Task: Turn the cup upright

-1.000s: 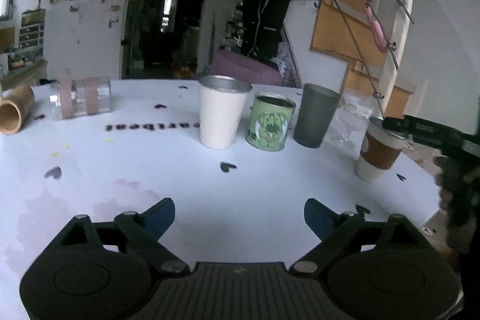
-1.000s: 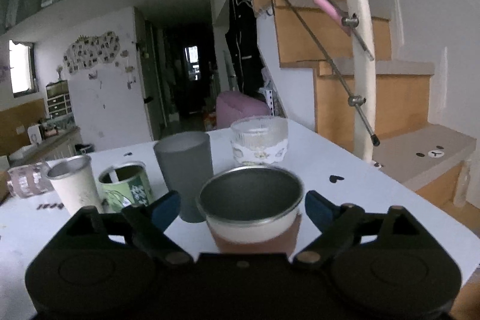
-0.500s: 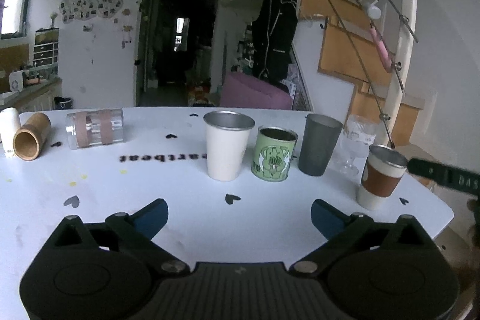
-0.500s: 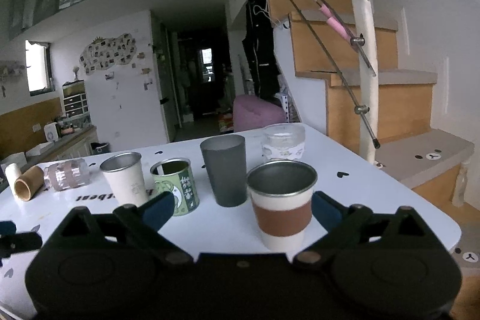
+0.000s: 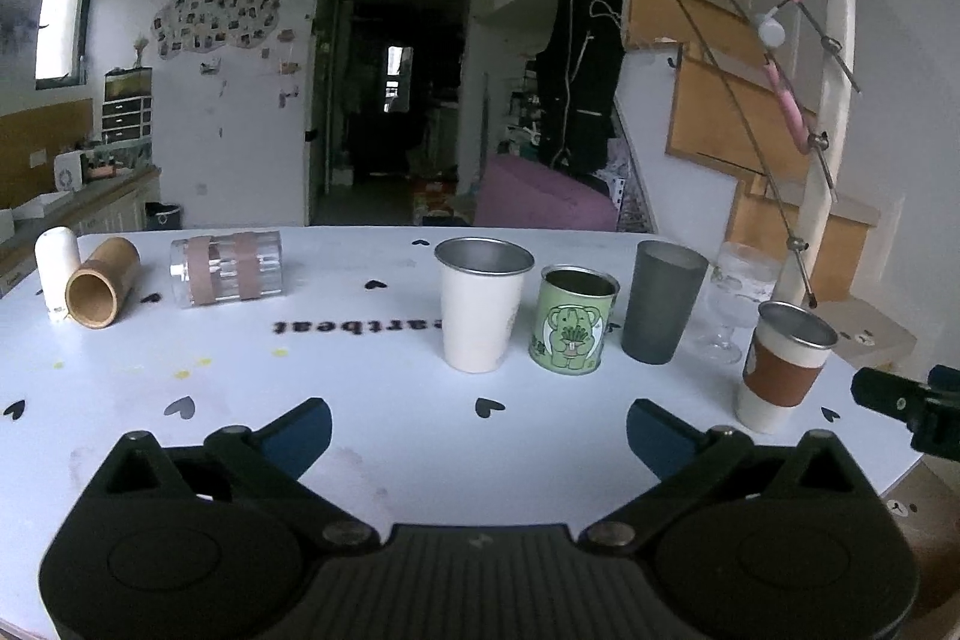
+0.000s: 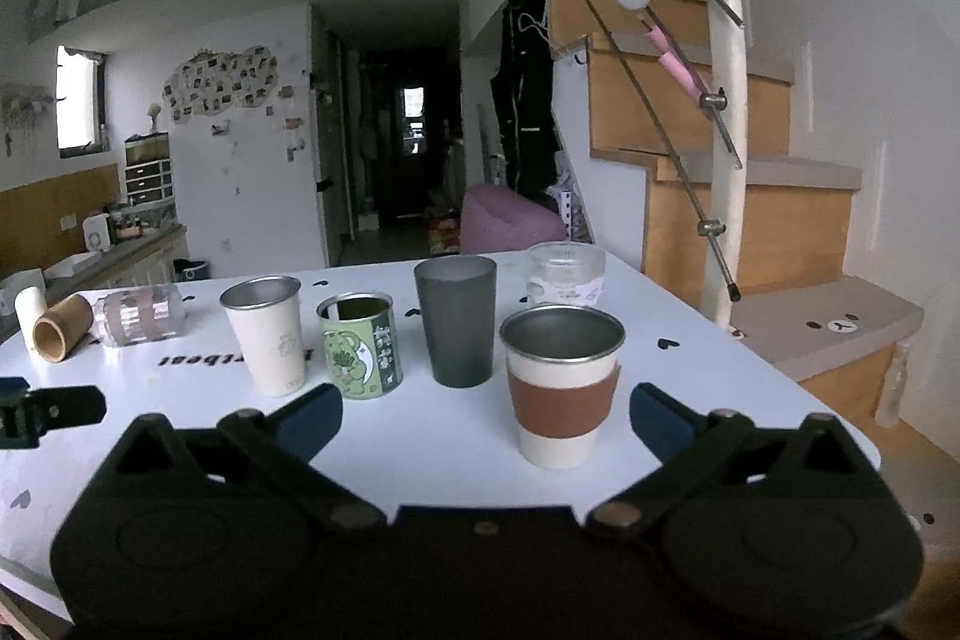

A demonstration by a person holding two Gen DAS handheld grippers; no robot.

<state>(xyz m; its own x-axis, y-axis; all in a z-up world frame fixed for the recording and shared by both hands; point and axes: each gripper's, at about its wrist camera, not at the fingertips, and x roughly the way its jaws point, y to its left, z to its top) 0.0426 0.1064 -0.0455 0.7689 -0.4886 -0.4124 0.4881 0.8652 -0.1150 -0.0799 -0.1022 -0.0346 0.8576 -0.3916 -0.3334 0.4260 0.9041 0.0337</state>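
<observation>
Black lettering is printed on the white table (image 5: 372,436), upside down to both cameras. In the left wrist view it shows as "artbeat" (image 5: 354,326), just left of the white metal-rimmed cup (image 5: 480,307), which hides its far end. No other text is legible.

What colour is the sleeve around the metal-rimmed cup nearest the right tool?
The sleeve is reddish brown, on a white cup; right wrist view shows it best.

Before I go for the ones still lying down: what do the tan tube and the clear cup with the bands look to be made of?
The tan tube looks like bamboo or wood, matte, with a thick pale rim around a hollow bore. The clear cup looks like glass or hard plastic, glossy and see-through; I cannot tell which. Its two brownish bands look matte, perhaps leather or silicone.
</observation>
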